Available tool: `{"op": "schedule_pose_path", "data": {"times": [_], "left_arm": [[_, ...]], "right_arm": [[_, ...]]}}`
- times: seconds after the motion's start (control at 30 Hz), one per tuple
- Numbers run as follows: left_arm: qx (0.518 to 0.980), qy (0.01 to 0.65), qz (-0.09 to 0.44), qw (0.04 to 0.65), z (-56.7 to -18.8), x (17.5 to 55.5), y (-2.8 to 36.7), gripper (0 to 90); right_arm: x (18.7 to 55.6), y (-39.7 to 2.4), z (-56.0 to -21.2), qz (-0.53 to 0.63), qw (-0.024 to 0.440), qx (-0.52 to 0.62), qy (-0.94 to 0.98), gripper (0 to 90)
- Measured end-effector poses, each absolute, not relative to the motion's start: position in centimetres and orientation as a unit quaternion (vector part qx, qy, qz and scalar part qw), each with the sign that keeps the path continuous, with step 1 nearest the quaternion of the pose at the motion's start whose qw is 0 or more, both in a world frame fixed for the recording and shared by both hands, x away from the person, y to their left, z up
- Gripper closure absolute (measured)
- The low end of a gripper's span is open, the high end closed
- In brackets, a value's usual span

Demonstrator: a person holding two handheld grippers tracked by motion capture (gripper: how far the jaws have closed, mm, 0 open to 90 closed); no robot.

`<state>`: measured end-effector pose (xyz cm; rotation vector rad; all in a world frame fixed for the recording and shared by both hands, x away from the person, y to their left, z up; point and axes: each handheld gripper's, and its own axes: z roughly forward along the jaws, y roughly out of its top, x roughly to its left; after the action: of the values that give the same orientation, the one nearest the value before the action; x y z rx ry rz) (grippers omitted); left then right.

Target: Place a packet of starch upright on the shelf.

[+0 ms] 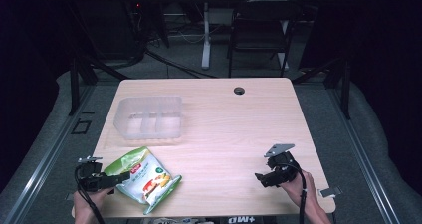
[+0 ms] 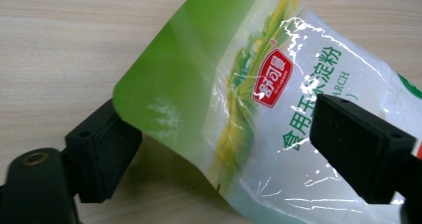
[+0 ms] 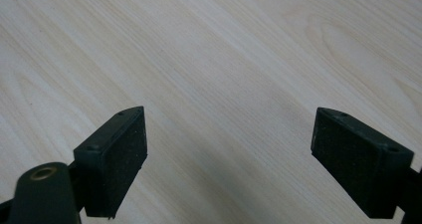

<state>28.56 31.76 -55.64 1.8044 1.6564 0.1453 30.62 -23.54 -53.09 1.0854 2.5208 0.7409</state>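
1. Dark room beyond, a chair (image 1: pixel 259 25) and a desk leg at the back; pale wooden table (image 1: pixel 234 119) in front, lit from above.
2. Near the front left corner: a green and white pouch (image 1: pixel 144 178), lying flat on the wood, printed side up.
3. Behind it, well apart: a clear plastic box (image 1: pixel 148 117) with dividers inside, nothing in it.
4. Left claw (image 1: pixel 117 178) spread wide around the pouch's near end; in the left gripper view (image 2: pixel 219 134) one pad under the green top edge, which lifts a little off the table, the other pad over the printed face. Not yet closed on it.
5. Right claw (image 1: pixel 262 178) also spread wide, over bare wood at the front right, holding nothing.
6. Likely step: gripping the pouch to carry it to the box.
7. To do it well: slide further onto the flat sealed edge rather than the slack, shiny middle, then close firmly.
8. Lift gently and level; film looks slippery and contents may shift, so avoid a pinch at the very corner.
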Motion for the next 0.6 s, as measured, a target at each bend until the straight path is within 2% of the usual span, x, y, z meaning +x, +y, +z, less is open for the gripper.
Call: {"op": "schedule_pose_path", "data": {"times": [0.17,0.3,0.4,0.5,0.6], "left_arm": [[0.698,0.633,0.060,0.330,-55.9,29.1,31.3,18.1],[0.707,0.625,0.056,0.326,-55.9,29.3,31.0,26.5],[0.715,0.617,0.053,0.325,-55.9,29.3,30.8,37.4],[0.725,0.608,0.056,0.318,-55.9,29.3,30.5,40.8],[0.735,0.597,0.055,0.315,-55.9,29.3,30.2,48.2]], "right_arm": [[30.8,-23.6,-53.2,0.256,0.146,0.381,0.876,13.9],[30.7,-23.6,-53.2,0.258,0.148,0.381,0.875,13.9],[30.7,-23.8,-53.2,0.257,0.150,0.385,0.874,13.9],[30.7,-23.8,-53.2,0.257,0.150,0.385,0.874,13.9],[30.6,-23.8,-53.1,0.257,0.151,0.385,0.874,13.9]]}}
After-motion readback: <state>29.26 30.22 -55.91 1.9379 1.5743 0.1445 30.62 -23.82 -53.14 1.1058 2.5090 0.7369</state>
